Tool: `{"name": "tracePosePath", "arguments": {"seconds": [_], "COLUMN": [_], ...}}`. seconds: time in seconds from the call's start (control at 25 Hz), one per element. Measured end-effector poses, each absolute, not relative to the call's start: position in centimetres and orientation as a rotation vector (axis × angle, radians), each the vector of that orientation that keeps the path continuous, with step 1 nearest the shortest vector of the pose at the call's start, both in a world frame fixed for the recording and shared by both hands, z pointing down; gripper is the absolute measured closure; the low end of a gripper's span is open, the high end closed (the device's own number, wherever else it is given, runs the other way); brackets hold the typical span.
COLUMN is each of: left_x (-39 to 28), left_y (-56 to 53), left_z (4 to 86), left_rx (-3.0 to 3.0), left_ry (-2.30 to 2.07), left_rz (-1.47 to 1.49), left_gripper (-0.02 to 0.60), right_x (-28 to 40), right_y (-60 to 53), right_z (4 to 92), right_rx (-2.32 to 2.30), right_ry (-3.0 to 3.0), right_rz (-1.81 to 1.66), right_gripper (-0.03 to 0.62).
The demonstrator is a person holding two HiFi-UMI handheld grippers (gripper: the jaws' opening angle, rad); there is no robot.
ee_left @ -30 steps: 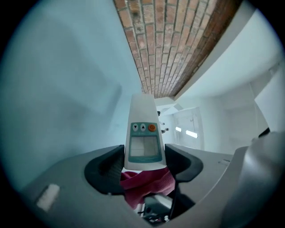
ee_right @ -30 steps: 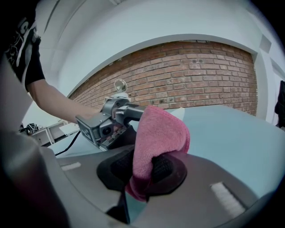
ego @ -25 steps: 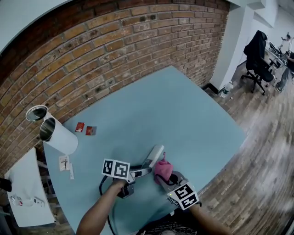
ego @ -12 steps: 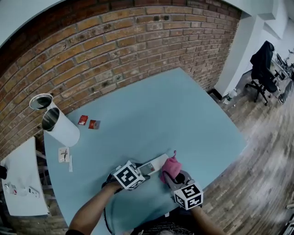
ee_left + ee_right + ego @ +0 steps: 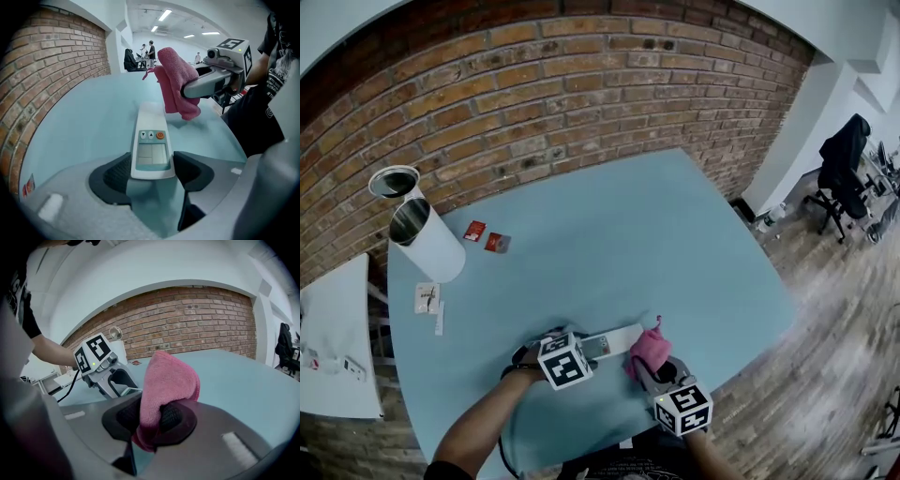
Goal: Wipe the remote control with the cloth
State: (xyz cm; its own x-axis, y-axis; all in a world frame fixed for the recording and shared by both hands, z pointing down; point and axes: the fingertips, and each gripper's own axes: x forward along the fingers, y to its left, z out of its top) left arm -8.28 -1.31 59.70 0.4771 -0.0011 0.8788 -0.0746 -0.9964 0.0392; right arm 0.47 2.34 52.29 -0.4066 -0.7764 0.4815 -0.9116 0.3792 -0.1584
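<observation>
The left gripper (image 5: pixel 152 171) is closed on the left end of the remote (image 5: pixel 151 140), with the buttons facing up. This way the white body is held firm, low over the tabletop (image 5: pixel 628 234), and its face is free for wiping. The right gripper (image 5: pixel 150 416) pinches a folded pink cloth (image 5: pixel 164 380), and a soft bulge beyond the jaws can serve as a pad. The cloth hangs just beside the remote's right end; whether they touch, I cannot tell.
</observation>
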Motion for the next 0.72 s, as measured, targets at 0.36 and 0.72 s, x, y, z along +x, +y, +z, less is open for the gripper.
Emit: {"name": "tracePosePath", "arguments": {"seconds": [0.36,0.72], "left_x": [-10.1,-10.0], "left_y": [-1.0,-1.5], "left_z": [59.9,56.1], "left_rx": [2.568,2.578], "left_ry": [-0.121,-0.51], "left_rz": [1.532,1.378], "left_gripper": [0.281,0.352], "right_x": [-0.1,0.7], "right_y": [1.6,1.3], "right_z": [51.8,50.3], "right_rx": [1.372,1.273], "right_ry": [-2.387,-2.491], "right_rz": [0.565,0.543], "right_gripper": [0.528,0.528]}}
